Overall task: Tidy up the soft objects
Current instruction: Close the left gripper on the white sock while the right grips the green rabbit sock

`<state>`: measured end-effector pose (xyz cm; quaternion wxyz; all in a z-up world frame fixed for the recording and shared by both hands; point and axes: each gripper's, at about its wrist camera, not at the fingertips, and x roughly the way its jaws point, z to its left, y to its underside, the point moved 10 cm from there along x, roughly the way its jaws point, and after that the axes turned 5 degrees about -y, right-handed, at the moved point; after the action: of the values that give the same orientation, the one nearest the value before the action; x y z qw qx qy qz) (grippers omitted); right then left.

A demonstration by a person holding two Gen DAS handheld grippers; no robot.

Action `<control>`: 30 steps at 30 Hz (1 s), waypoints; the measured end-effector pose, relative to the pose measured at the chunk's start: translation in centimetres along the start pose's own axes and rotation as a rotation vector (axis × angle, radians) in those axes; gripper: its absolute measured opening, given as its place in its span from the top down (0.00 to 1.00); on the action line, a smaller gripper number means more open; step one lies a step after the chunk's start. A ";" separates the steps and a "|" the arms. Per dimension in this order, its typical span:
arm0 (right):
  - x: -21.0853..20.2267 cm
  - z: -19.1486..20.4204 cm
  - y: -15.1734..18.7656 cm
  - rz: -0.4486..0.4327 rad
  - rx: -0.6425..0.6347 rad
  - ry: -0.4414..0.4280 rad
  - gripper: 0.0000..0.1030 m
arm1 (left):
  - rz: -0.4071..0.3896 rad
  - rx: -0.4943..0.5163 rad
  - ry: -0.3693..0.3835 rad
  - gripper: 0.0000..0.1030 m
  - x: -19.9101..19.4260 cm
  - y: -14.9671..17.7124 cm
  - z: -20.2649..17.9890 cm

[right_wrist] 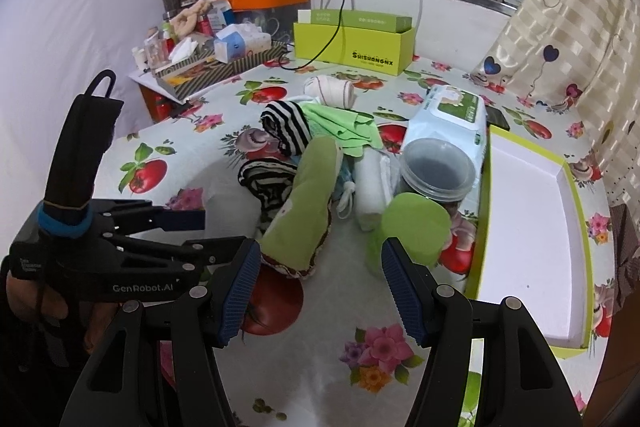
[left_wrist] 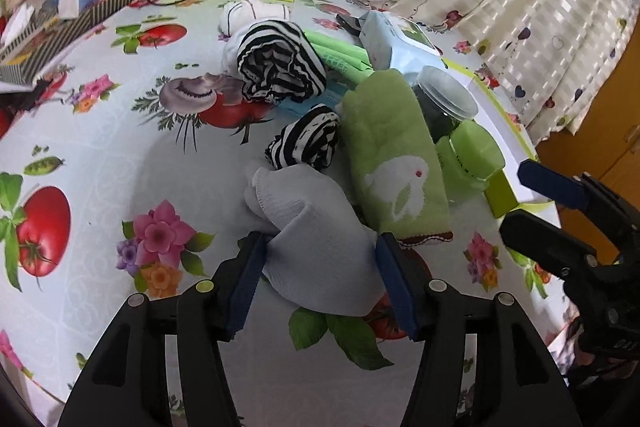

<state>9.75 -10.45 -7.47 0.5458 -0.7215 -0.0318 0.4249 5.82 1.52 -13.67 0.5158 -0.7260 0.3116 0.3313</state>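
From my left wrist camera, my left gripper [left_wrist: 320,279] stands spread wide, with a pale white knitted sock [left_wrist: 316,251] lying between the blue pads; the cloth brushes the left pad, but I judge nothing is pinched. The sock rests on the fruit-and-flower printed worktop [left_wrist: 80,131]. Just beyond it lie a small rolled black-and-white striped sock [left_wrist: 306,141] and a green towel with a white rabbit on it [left_wrist: 394,163], which touches the sock's far edge. Further back sit a larger black-and-white striped bundle [left_wrist: 280,61], a folded light green cloth [left_wrist: 340,57] and a rolled white sock with a thin dark line [left_wrist: 254,11]. A clear plastic jar [left_wrist: 446,99] and a green-lidded bottle [left_wrist: 472,155] crowd the towel's right side. My right gripper [left_wrist: 536,203] shows at the right edge, with nothing between its fingers.

From my right wrist camera, my right gripper [right_wrist: 318,287] is spread and empty, hovering over the worktop just before the rabbit towel [right_wrist: 306,211]. The shallow lime-green box with a white inside [right_wrist: 576,187] lies open at the right and holds nothing. If that box is the destination, which I am only guessing, the sorting has hardly begun: every soft piece I can see is still heaped on the worktop, mixed with the jar, the bottle and a pack of wet wipes [right_wrist: 452,117]. Nearly all of it is left to do.
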 end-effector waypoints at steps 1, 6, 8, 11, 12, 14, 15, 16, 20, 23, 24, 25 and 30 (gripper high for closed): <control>0.3 0.1 -0.1 0.003 0.000 -0.006 0.39 | -0.002 -0.010 0.011 0.43 0.0 0.0 0.2; 1.9 0.8 -0.6 0.028 0.015 -0.042 0.39 | -0.016 -0.003 0.023 0.47 -0.1 0.2 0.1; 2.6 1.5 -0.7 0.037 0.010 -0.057 0.39 | -0.016 -0.009 0.029 0.56 -0.3 0.2 0.3; 3.8 2.4 -0.7 0.059 0.004 -0.080 0.43 | -0.021 -0.020 0.038 0.63 -0.5 0.2 0.8; 4.3 2.4 -0.8 0.071 0.009 -0.083 0.44 | -0.024 -0.018 0.037 0.64 -0.6 0.2 0.9; 5.3 2.3 -0.7 0.092 0.022 -0.072 0.50 | -0.032 -0.014 0.039 0.67 -0.9 0.2 1.0; 5.6 2.1 -0.7 0.100 0.029 -0.065 0.53 | -0.034 -0.013 0.039 0.67 -1.0 0.2 1.1; 5.9 2.0 -0.7 0.105 0.034 -0.058 0.56 | -0.037 -0.013 0.039 0.67 -1.1 0.2 1.2; 7.0 1.4 -0.3 0.127 0.050 -0.039 0.73 | -0.048 -0.019 0.037 0.68 -1.5 0.1 1.7; 6.8 1.7 -0.4 0.113 0.044 -0.047 0.79 | -0.060 -0.022 0.033 0.68 -1.9 0.0 2.0; 6.6 1.8 -0.5 0.105 0.041 -0.049 0.79 | -0.067 -0.023 0.033 0.69 -2.2 -0.1 2.1; 6.4 1.8 -0.6 0.096 0.040 -0.053 0.80 | -0.073 -0.024 0.035 0.69 -2.4 -0.2 2.1; 4.8 1.8 -1.2 0.046 0.041 -0.067 0.81 | -0.117 -0.024 0.033 0.69 -4.0 -0.9 2.3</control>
<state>12.17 -6.15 -9.32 0.5491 -0.6961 -0.0246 0.4618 3.84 4.36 -10.56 0.5204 -0.7543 0.2733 0.2924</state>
